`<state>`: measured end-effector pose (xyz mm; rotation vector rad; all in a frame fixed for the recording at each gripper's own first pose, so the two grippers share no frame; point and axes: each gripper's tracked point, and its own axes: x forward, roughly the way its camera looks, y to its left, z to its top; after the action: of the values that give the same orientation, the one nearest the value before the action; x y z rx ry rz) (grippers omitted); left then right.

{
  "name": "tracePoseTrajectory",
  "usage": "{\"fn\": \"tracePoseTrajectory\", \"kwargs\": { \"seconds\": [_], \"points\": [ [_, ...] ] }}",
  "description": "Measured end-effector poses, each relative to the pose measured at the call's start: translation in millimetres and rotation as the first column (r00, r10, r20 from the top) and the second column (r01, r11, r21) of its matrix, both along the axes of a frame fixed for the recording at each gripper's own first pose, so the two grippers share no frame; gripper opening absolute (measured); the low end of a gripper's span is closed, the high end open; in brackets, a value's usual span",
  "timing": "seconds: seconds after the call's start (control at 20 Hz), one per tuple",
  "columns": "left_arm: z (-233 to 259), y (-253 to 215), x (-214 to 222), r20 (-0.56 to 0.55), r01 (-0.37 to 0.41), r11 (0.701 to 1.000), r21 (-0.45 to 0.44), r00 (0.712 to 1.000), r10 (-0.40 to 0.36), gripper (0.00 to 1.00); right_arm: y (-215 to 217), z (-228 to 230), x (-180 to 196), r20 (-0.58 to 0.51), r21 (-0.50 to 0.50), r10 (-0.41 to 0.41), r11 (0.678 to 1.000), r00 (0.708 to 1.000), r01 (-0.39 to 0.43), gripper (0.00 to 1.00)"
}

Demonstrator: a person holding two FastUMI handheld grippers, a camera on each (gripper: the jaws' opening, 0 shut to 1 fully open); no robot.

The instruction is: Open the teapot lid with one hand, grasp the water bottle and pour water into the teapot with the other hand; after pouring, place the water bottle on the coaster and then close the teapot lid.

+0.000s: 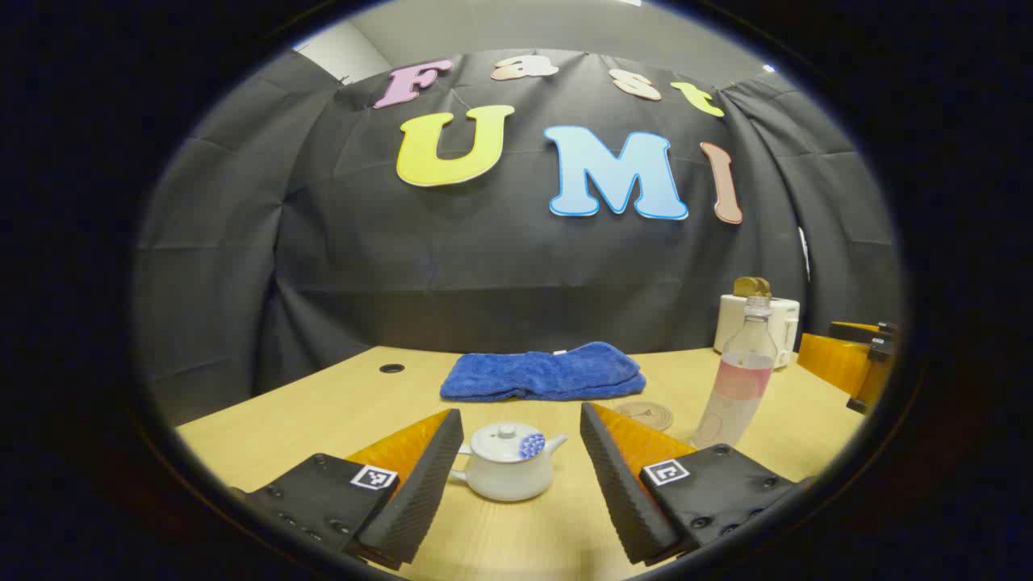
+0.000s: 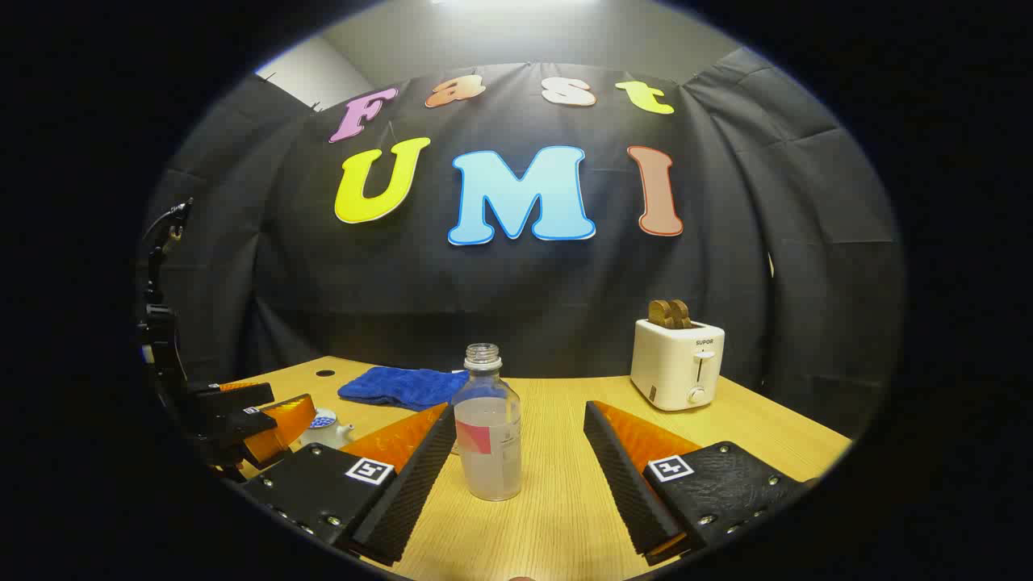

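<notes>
one small round glazed teapot (image 1: 505,466), lid (image 1: 503,441) on, sits on the wooden table (image 1: 266,420) between the wide-spread left gripper (image 1: 516,476), while one uncapped clear plastic water bottle (image 2: 487,424) stands between the wide right gripper (image 2: 516,476), near one round coaster (image 1: 645,415), one folded blue towel (image 1: 542,373) and one white toaster (image 2: 676,364).

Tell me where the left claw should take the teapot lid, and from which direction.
Take the small round knob on top of the teapot lid, coming down from above. The teapot stands upright on the table with the lid seated flat, so the knob is likely the only raised part to pinch. The left claw is open, with the pot between its fingers; it probably needs to rise first.
</notes>
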<state>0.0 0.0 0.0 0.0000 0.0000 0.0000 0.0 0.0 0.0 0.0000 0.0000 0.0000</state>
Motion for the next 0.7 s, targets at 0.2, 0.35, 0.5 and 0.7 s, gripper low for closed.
{"fn": "tracePoseTrajectory", "kwargs": {
  "seconds": [0.2,0.35,0.5,0.7],
  "points": [
    [-4,-1,2,-0.007,0.002,1.0,0.006,1.0,-0.002,0.98,1,-1,3,-0.005,0.009,-0.001,1.0,1.0,0.001,0.99],
    [-1,-2,4,-0.002,0.003,1.0,0.012,1.0,-0.003,0.98,1,2,3,-0.003,0.019,0.001,1.0,1.0,-0.001,0.99],
    [4,-6,4,0.008,0.007,1.0,0.02,1.0,-0.007,0.98,-1,5,4,-0.002,0.012,0.0,1.0,1.0,0.0,0.99],
    [13,-8,4,0.031,0.01,0.999,0.03,0.999,-0.011,0.98,-5,6,6,0.013,-0.034,-0.006,0.999,1.0,0.007,0.99]
  ]
}}
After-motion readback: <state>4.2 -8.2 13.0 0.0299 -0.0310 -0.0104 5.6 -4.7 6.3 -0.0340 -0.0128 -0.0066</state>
